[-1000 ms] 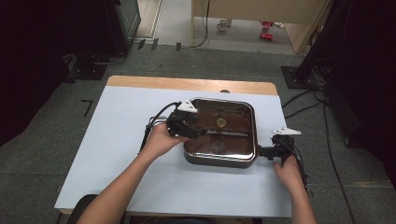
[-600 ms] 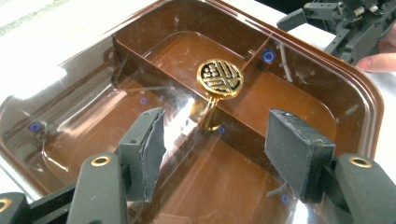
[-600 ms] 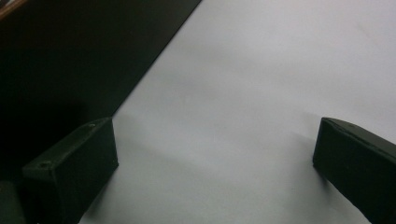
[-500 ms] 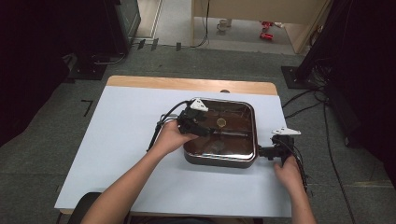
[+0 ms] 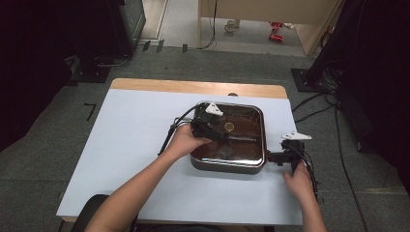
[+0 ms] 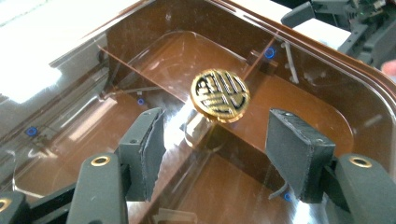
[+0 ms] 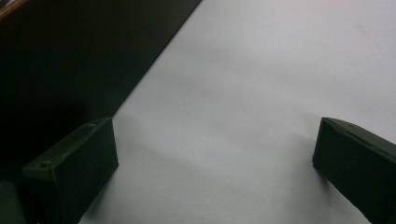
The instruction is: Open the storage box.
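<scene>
Left claw (image 6: pixel 215 154) has advanced over the lid (image 5: pixel 241 137), apart around its gold knob (image 6: pixel 220 95); right claw (image 7: pixel 210 177) unmoved, apart.

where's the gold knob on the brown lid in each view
High view: the gold knob sits near the middle of the brown lid, just right of the left gripper.
Left gripper view: the knob is centre frame, just beyond and between the open jaws.
Right gripper view: the knob is not in this picture; white table and a dark edge at the upper left.
Shared landmark: the white table.
</scene>
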Available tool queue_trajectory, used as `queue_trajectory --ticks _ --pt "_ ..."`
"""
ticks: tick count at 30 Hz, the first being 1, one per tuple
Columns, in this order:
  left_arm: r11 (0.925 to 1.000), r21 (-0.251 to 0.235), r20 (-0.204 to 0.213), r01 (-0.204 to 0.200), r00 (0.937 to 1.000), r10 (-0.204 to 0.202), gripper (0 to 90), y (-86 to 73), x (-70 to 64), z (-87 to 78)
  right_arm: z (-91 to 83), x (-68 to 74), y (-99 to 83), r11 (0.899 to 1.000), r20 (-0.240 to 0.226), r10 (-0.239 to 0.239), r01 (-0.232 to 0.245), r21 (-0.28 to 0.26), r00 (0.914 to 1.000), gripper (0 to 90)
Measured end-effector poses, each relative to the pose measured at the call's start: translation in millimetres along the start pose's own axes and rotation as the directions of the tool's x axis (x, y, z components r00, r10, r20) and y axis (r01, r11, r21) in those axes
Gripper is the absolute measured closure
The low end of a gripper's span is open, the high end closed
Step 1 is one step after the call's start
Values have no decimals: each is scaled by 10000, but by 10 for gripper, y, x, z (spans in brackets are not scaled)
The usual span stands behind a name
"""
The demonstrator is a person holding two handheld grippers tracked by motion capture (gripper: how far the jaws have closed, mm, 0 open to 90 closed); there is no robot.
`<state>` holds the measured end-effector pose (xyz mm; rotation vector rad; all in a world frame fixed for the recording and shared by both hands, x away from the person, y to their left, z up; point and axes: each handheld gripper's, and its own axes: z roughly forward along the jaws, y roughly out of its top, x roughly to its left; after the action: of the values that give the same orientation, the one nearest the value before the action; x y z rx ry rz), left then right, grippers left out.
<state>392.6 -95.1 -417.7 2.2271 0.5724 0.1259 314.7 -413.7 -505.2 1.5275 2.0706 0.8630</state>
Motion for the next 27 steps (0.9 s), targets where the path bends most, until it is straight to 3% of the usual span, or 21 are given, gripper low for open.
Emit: queue_trajectory --ticks 8,10,12,15,19,23,27 --pt "9999 7 35 -110 9999 110 394 57 -5 176 -2 3 -1 10000 10 -2 2 -12 10000 0" --pt "9995 -46 -33 -308 9995 308 401 59 -17 215 -2 5 -1 10000 13 -2 2 -23 10000 0" --pt "9989 -3 -169 -473 9987 472 429 72 -16 228 -2 5 -2 10000 22 -24 24 -28 10000 0" --pt "9994 -58 82 -329 9994 329 501 79 -8 236 -2 6 -2 10000 18 3 -3 -27 10000 0" --pt "9959 14 -202 -901 9957 901 562 79 -77 252 -1 3 -1 10000 13 -5 5 -10 10000 0" --pt "9980 -124 16 -621 9981 621 584 69 -42 241 -2 4 -1 10000 15 -9 9 -10 10000 0" --pt "9973 -1 -167 -736 9971 736 588 82 -41 209 -2 5 -2 10000 24 -30 30 -30 10000 0"
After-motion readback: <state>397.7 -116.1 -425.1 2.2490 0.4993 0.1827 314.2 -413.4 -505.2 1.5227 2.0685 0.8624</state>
